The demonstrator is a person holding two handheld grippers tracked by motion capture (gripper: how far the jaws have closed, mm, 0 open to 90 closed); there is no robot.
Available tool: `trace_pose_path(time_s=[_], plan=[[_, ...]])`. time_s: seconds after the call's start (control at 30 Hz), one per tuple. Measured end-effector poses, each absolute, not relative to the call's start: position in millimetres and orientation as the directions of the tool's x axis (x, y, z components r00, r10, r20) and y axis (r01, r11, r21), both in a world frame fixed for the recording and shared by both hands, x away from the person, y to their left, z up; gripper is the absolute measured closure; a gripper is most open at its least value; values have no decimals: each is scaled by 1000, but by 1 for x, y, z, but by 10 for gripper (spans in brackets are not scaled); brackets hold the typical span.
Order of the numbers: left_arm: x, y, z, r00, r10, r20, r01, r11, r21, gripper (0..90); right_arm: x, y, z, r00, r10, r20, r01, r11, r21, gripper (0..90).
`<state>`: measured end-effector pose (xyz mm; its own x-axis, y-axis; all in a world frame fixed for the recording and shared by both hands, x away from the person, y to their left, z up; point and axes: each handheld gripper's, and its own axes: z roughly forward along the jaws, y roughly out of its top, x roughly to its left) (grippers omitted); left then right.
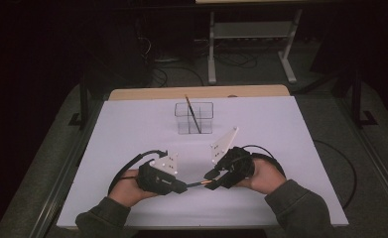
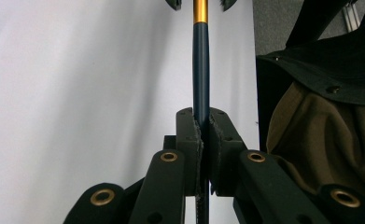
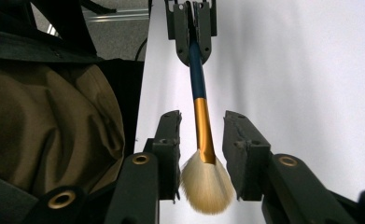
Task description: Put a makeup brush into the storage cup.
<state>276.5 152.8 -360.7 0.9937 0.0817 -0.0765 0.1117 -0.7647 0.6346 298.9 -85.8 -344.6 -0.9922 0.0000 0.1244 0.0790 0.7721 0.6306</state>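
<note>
Out on the white surface (image 1: 132, 129) sits a clear box (image 1: 194, 118) with a divider down its middle, well toward the far side and roughly central. One thin dark brush (image 1: 193, 114) stands in it, leaning, its tip poking above the rim. Behind the white sheet a strip of bare wood (image 1: 196, 92) runs along the far edge. Past that, a pale metal frame (image 1: 251, 42) stands on grey carpet (image 1: 325, 119) with a tangle of dark cables (image 1: 166, 74) around its feet. A black cable (image 1: 348, 171) loops across the floor on the right. The back of the room is too dark to make out
</note>
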Motion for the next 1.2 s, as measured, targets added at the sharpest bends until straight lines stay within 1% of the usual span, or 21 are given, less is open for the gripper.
trace_pose_path(time_s=[0.13, 0.2, 0.43, 0.47, 0.5, 0.57, 0.63, 0.77, 0.93, 1.0, 1.13, 1.2], plan=[[276, 153, -361, 994, 78, -78, 110, -765, 635, 839, 299, -87, -346, -992, -10, 126, 74, 764, 641, 772], [277, 153, -361, 994, 78, -79, 110, -762, 638, 839, 299, -88, -345, -991, -9, 131, 79, 759, 646, 799], [277, 150, -363, 993, 81, -82, 115, -764, 635, 830, 301, -89, -344, -989, -17, 150, 84, 763, 640, 827], [277, 149, -363, 993, 92, -77, 120, -770, 627, 807, 301, -88, -343, -989, -17, 150, 83, 768, 634, 830], [277, 148, -363, 992, 103, -75, 127, -772, 623, 750, 302, -88, -343, -990, -25, 141, 71, 769, 635, 830], [277, 147, -364, 992, 105, -73, 127, -774, 620, 717, 303, -86, -341, -990, -22, 138, 69, 782, 620, 830], [277, 146, -363, 992, 105, -74, 128, -776, 617, 706, 303, -84, -339, -991, -24, 131, 60, 799, 598, 830], [276, 145, -362, 993, 96, -67, 117, -786, 607, 715, 302, -79, -334, -992, -29, 121, 46, 819, 571, 830], [276, 144, -362, 993, 98, -67, 119, -790, 602, 754, 302, -72, -330, -993, -41, 108, 24, 842, 538, 830], [276, 144, -362, 993, 96, -66, 116, -793, 598, 767, 301, -69, -328, -994, -48, 100, 13, 846, 533, 831], [276, 144, -363, 994, 95, -58, 111, -794, 598, 826, 302, -66, -323, -994, -56, 92, 3, 841, 541, 830], [276, 144, -362, 993, 98, -61, 115, -788, 605, 831, 301, -67, -322, -995, -46, 94, 13, 838, 546, 827]])
